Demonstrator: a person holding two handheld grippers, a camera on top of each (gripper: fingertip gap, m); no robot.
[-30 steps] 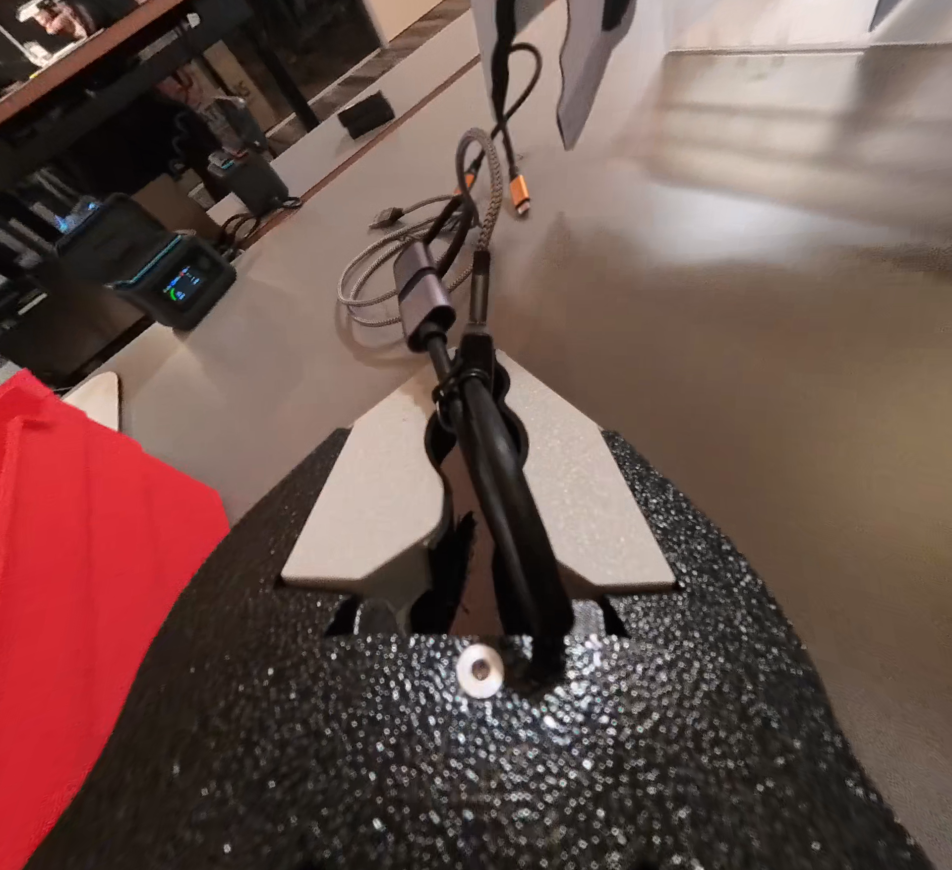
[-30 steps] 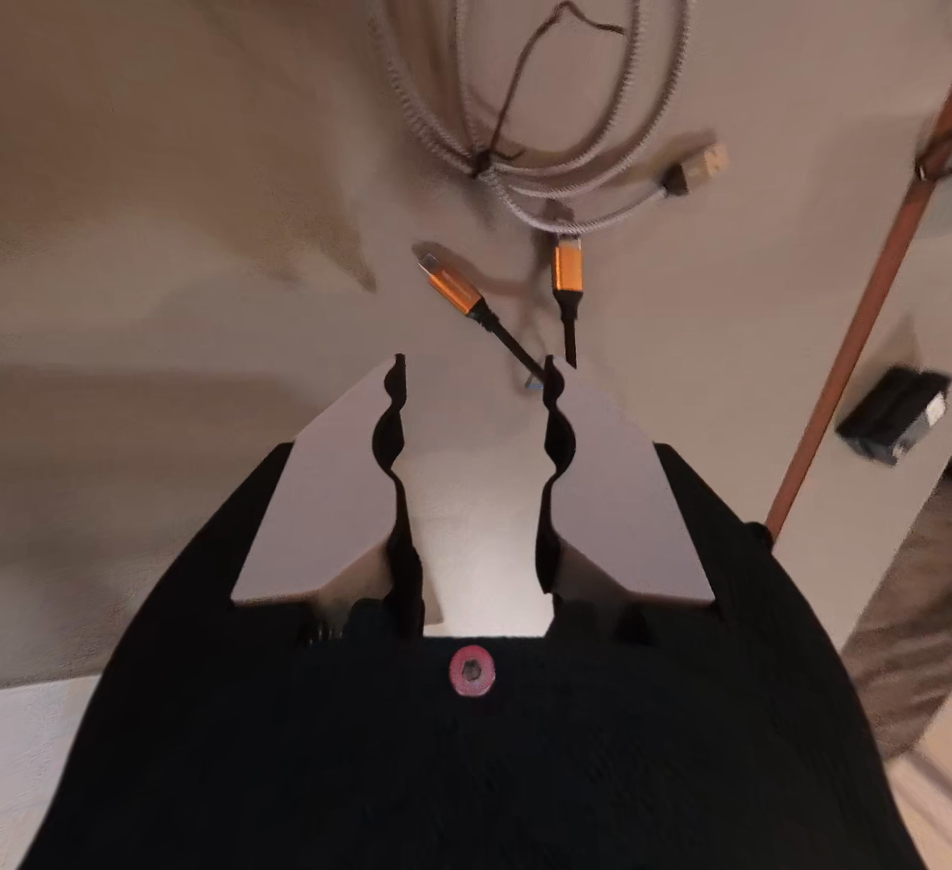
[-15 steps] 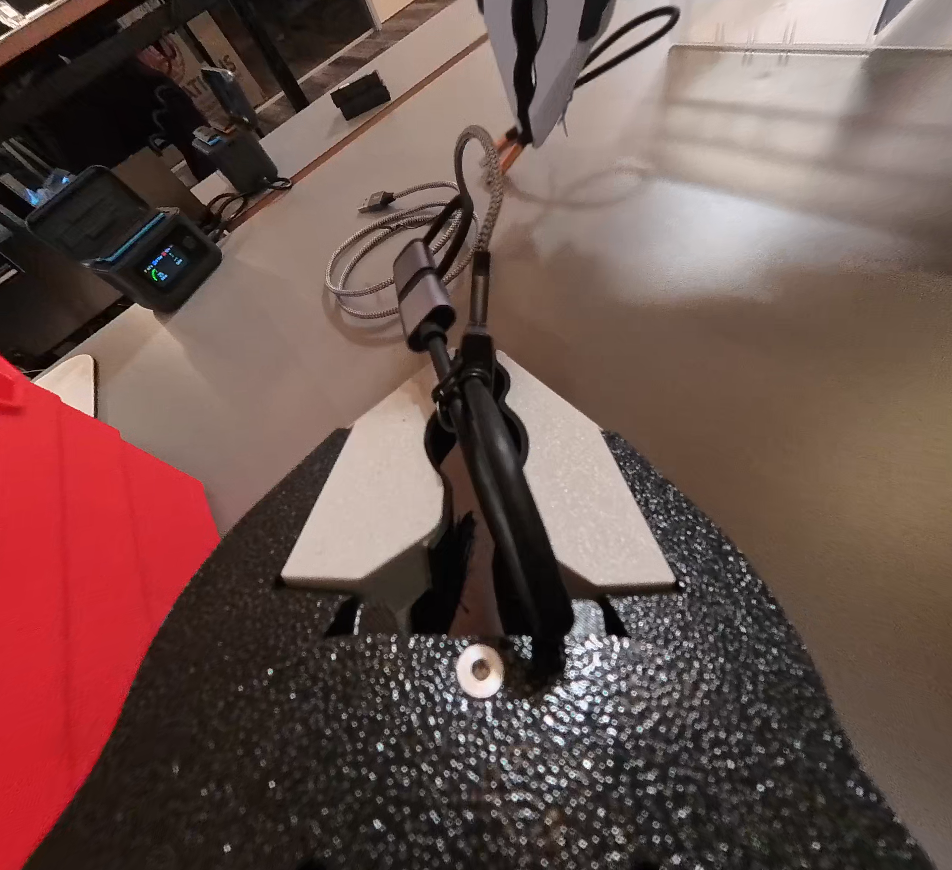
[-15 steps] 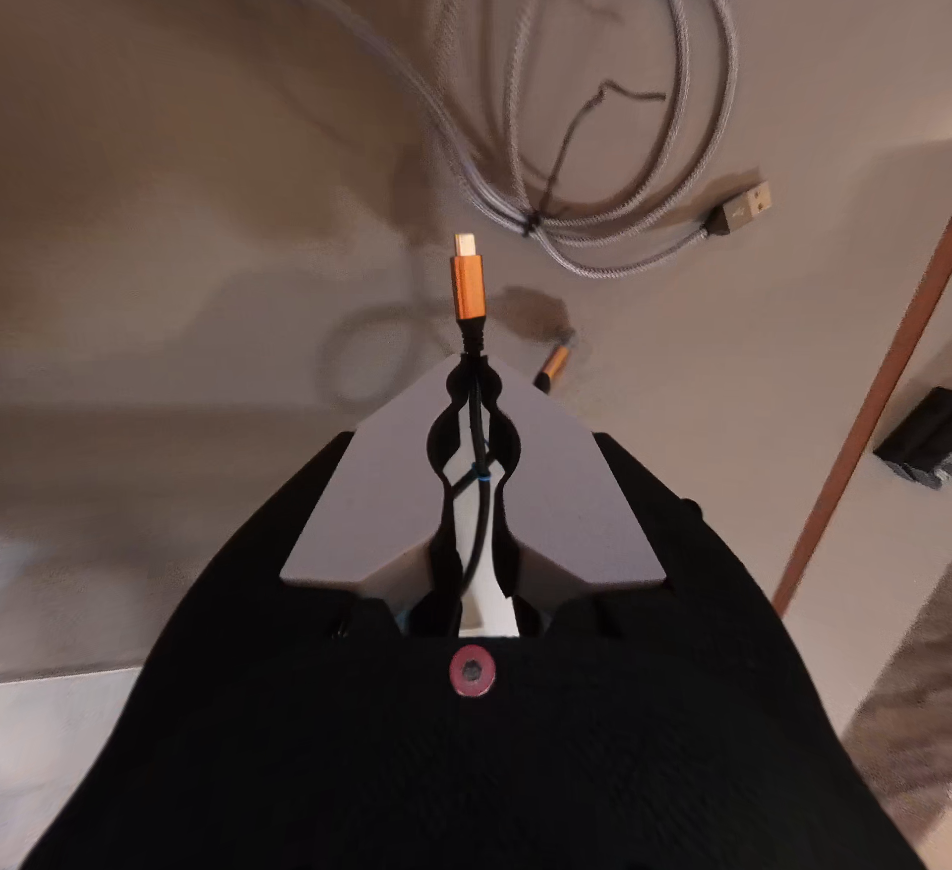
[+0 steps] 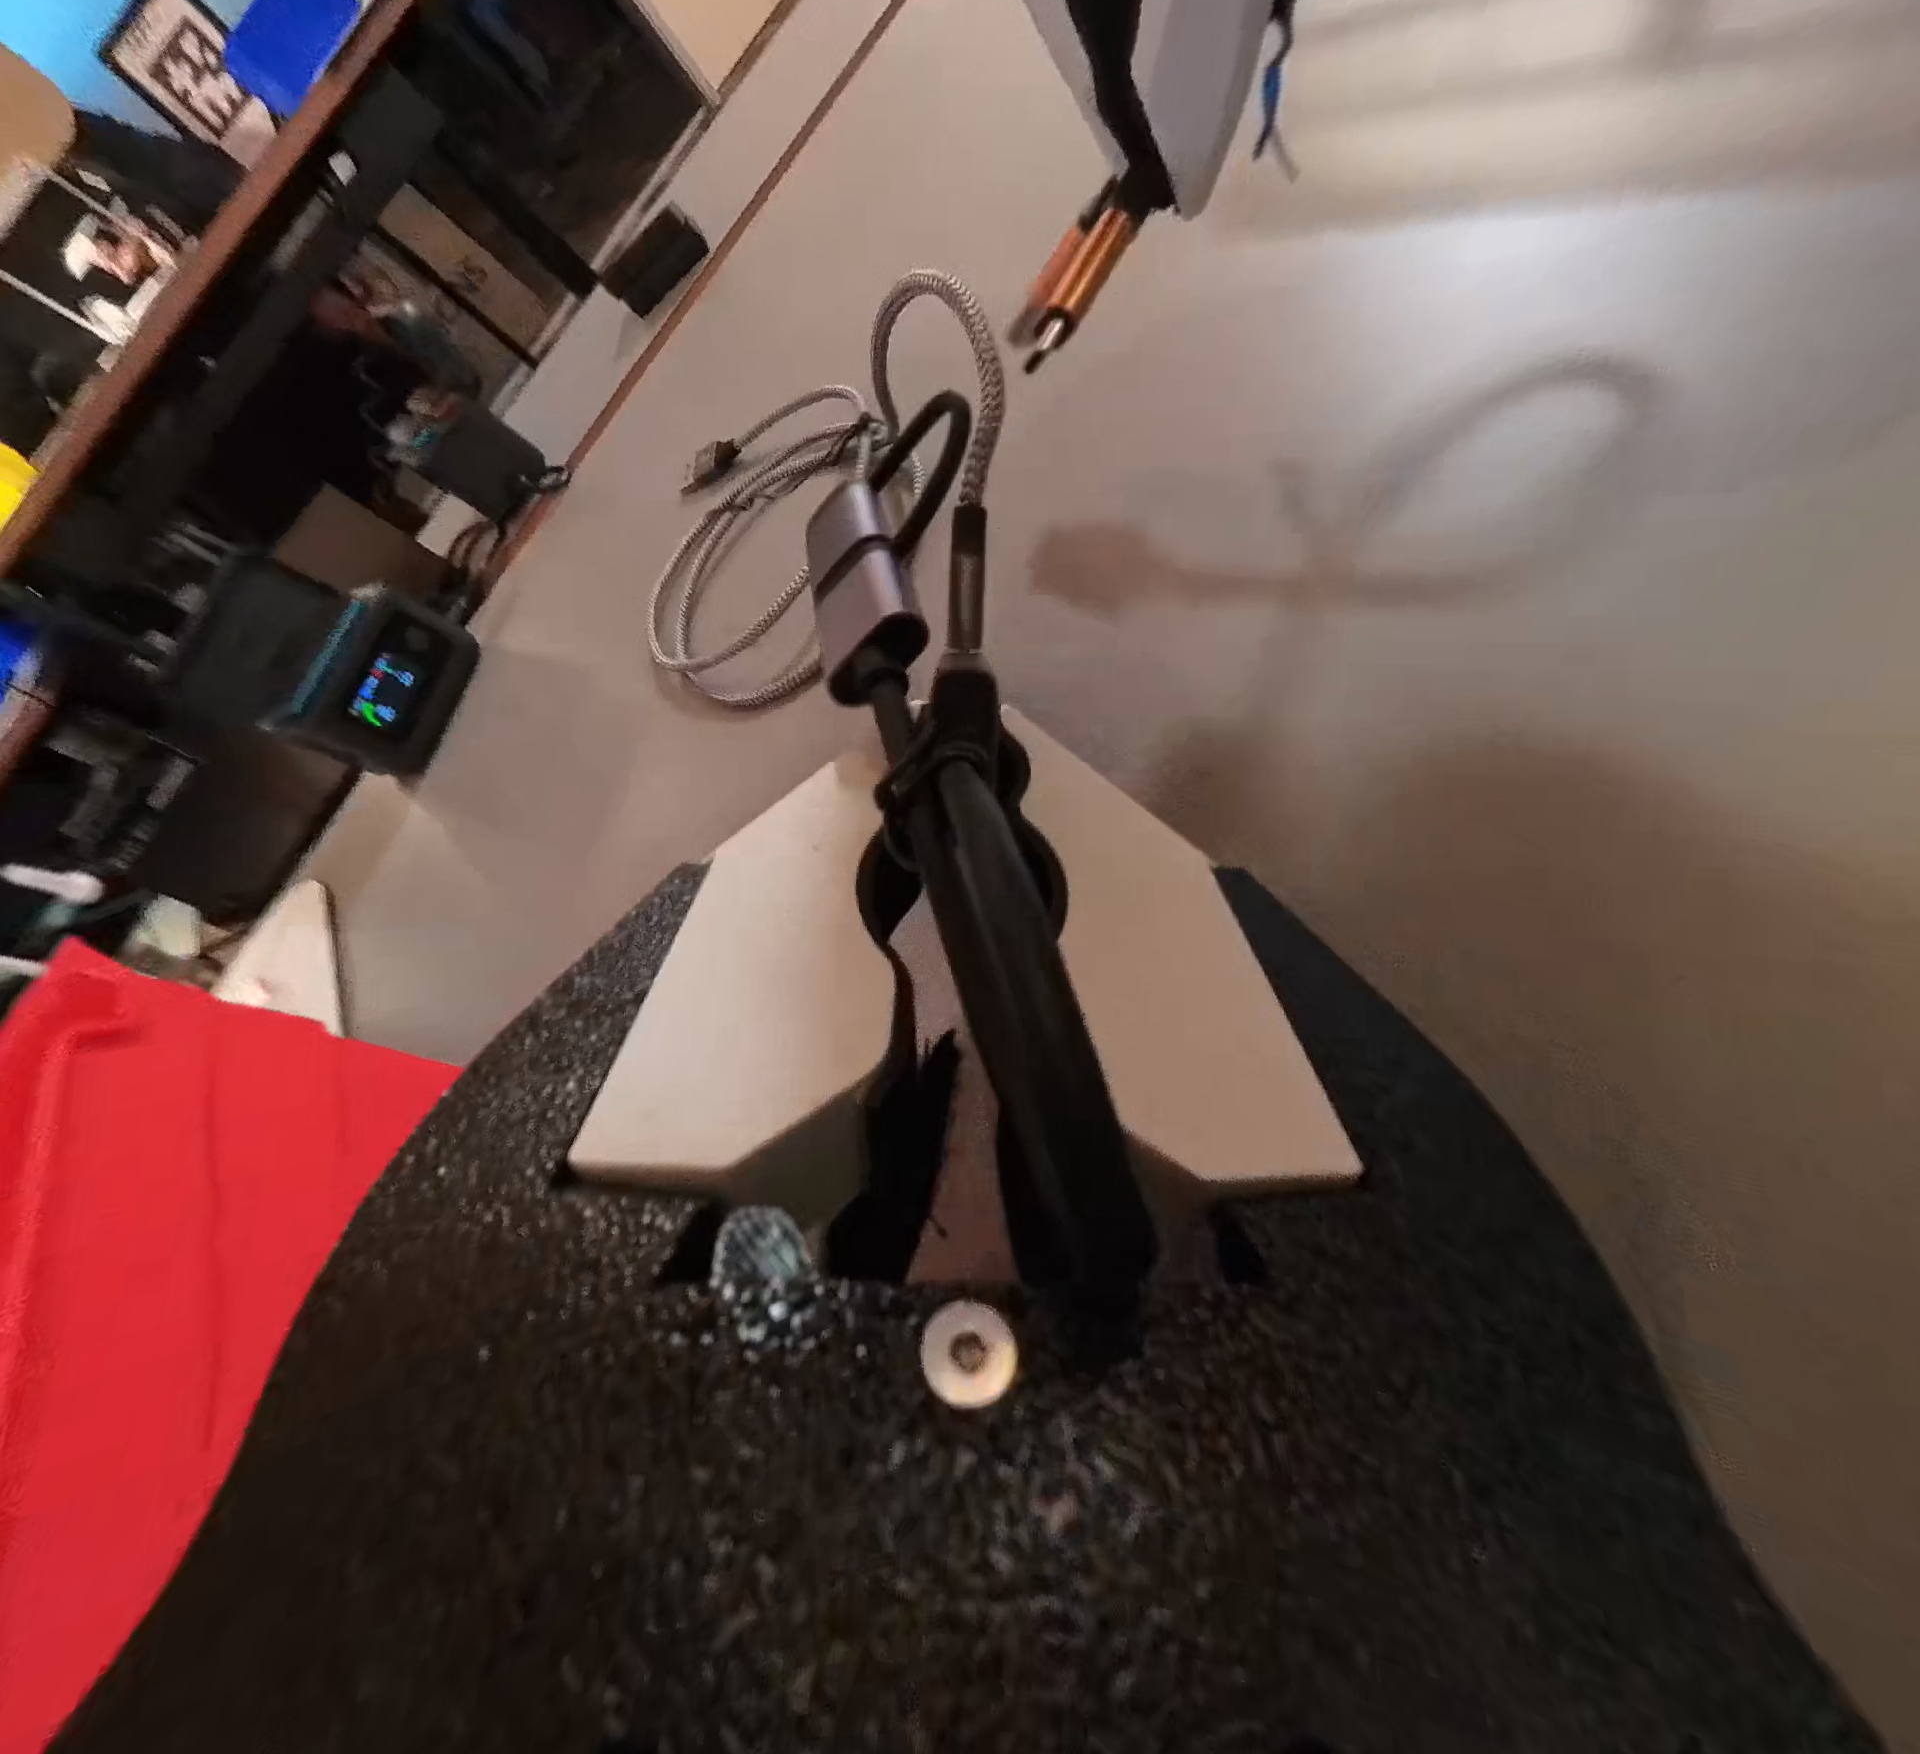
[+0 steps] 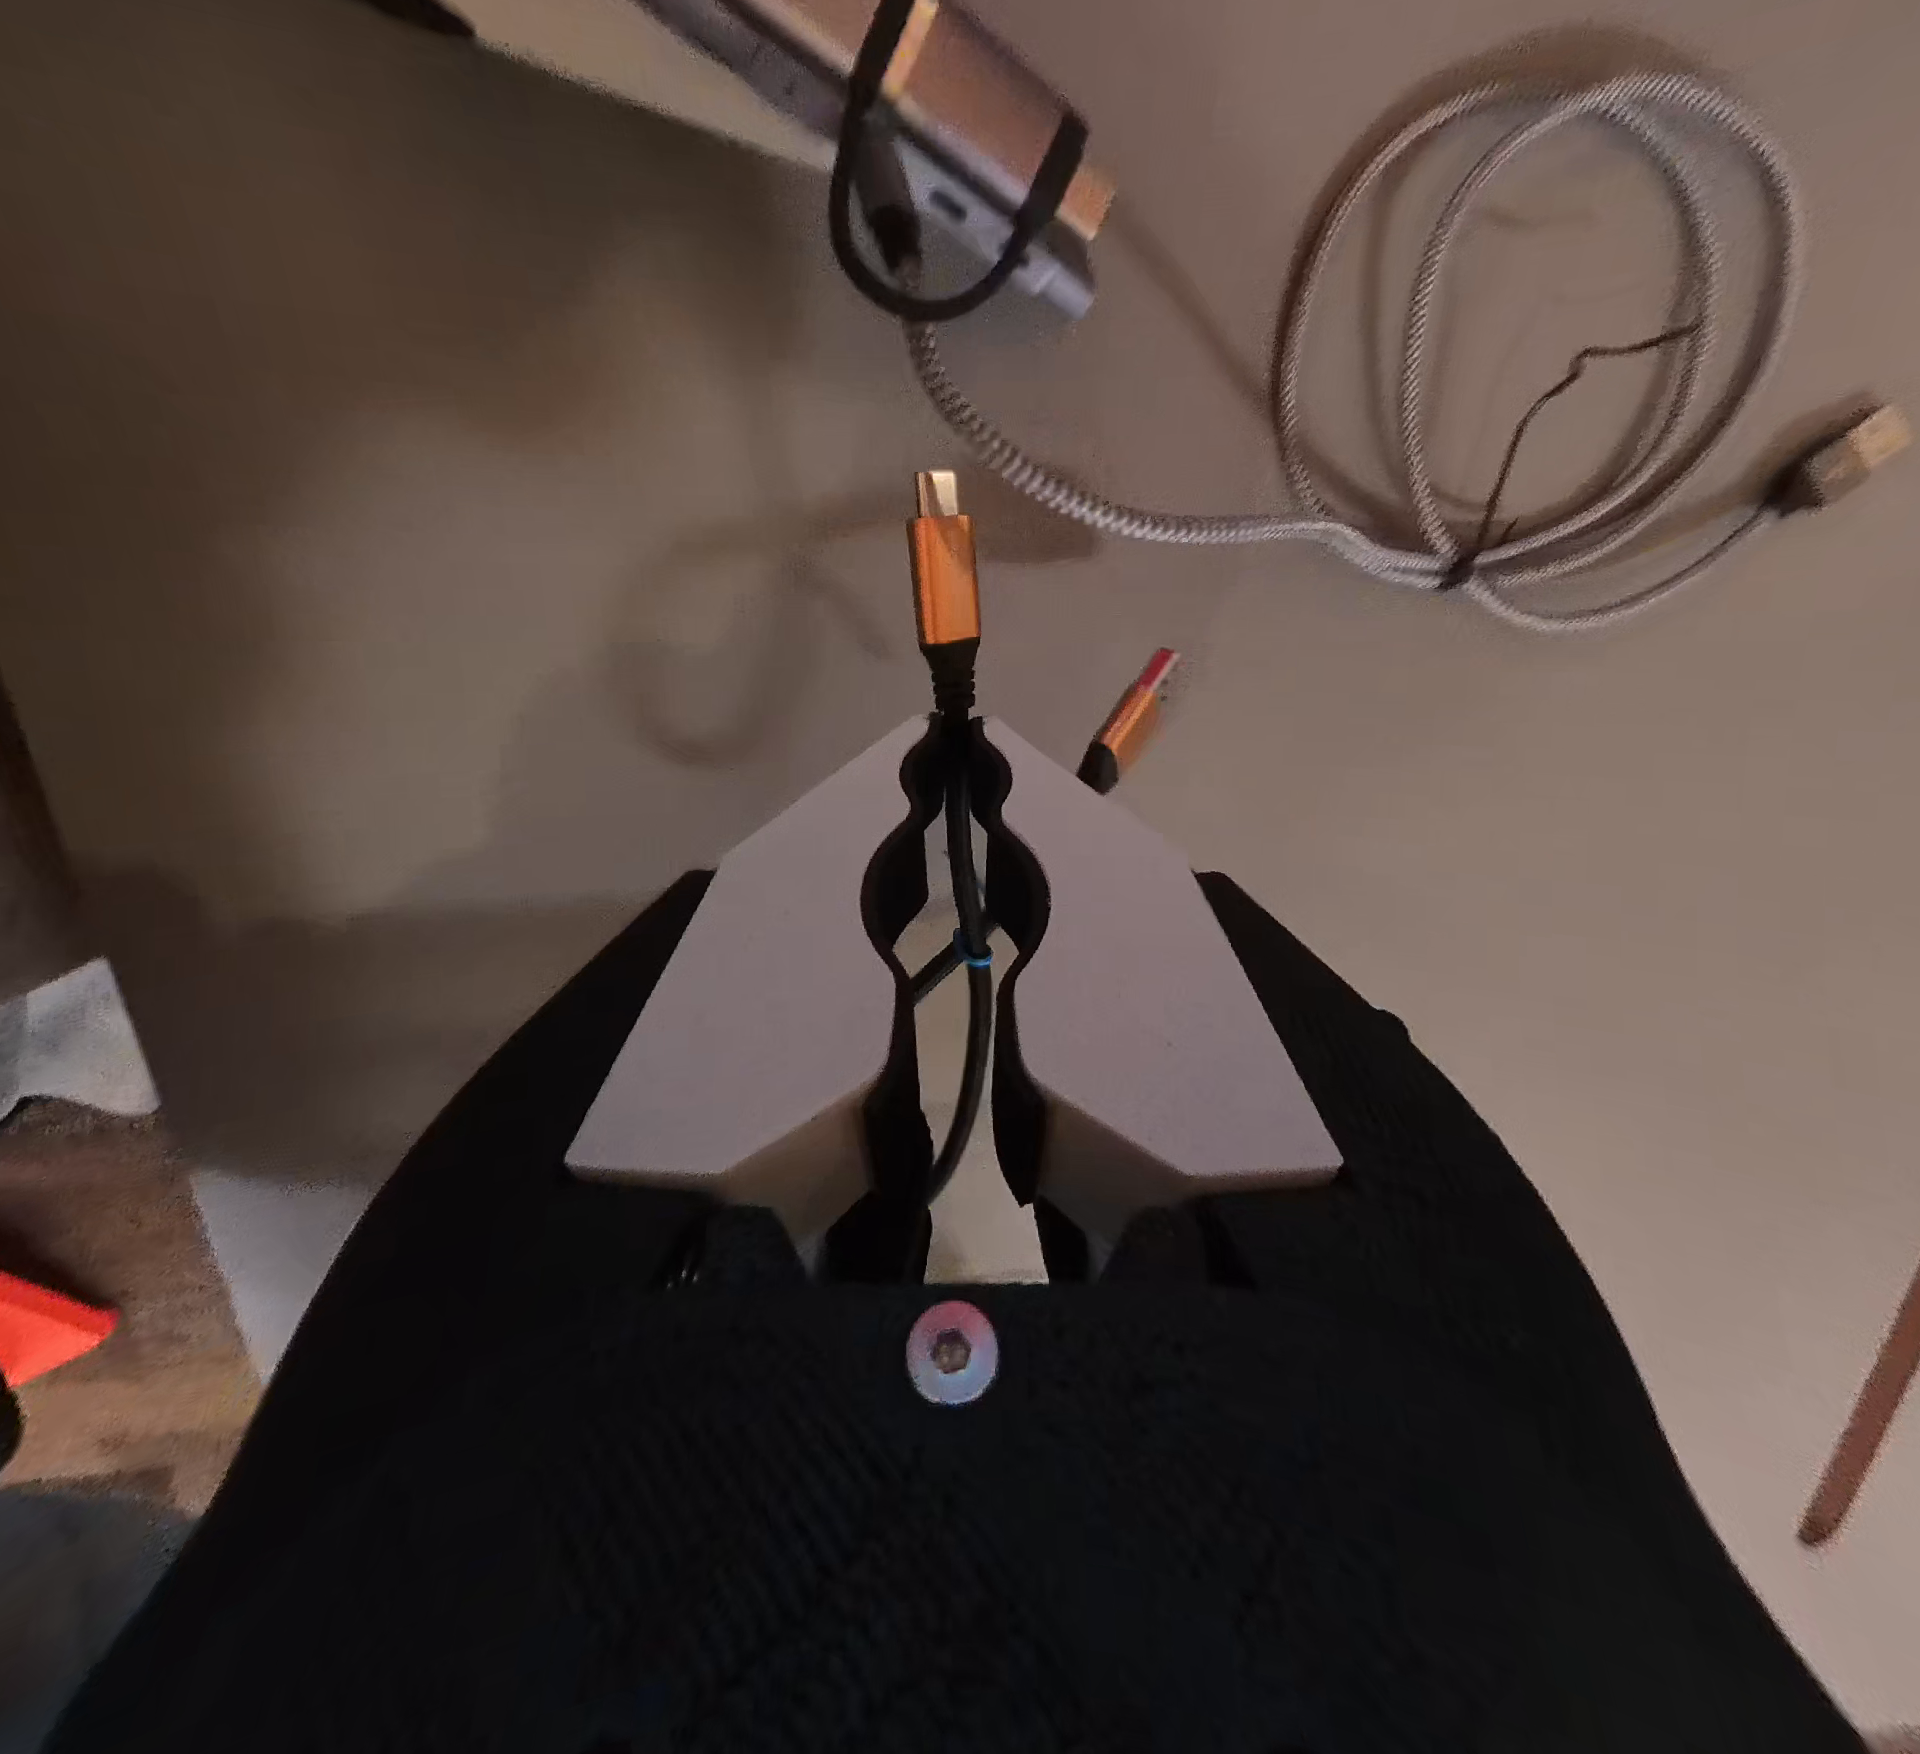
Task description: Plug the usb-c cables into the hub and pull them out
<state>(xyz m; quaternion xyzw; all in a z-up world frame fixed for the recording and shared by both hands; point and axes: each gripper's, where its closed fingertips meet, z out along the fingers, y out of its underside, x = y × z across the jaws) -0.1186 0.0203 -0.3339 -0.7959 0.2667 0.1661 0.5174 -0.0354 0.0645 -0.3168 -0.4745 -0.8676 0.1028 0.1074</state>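
My left gripper [image 5: 951,754] is shut on the thick black cable of the grey hub [image 5: 868,582], which sticks out just past the fingertips above the table. A braided grey cable [image 5: 940,333] loops up in front, and its dark plug [image 5: 966,566] sits close beside the hub. My right gripper [image 6: 954,728] is shut on a thin black cable, with its orange USB-C plug [image 6: 942,577] pointing forward. The hub [image 6: 935,94] hangs a short way ahead and above that plug. A second orange plug [image 6: 1132,717] dangles to the right. The right gripper [image 5: 1143,177] also shows at the top of the left wrist view.
The braided cable's coil [image 6: 1538,333] lies on the beige table [image 6: 1455,977], with its USB-A end [image 6: 1839,468] to the right. A black device with a lit screen [image 5: 364,665], a small black box [image 5: 655,260] and red cloth [image 5: 156,1341] are on the left. About 11 centimeters separates my left fingertips from my right.
My right gripper went from open above the orange plugs to shut on one cable. It lifted the plug and brought it near the hub. My left gripper stayed shut.
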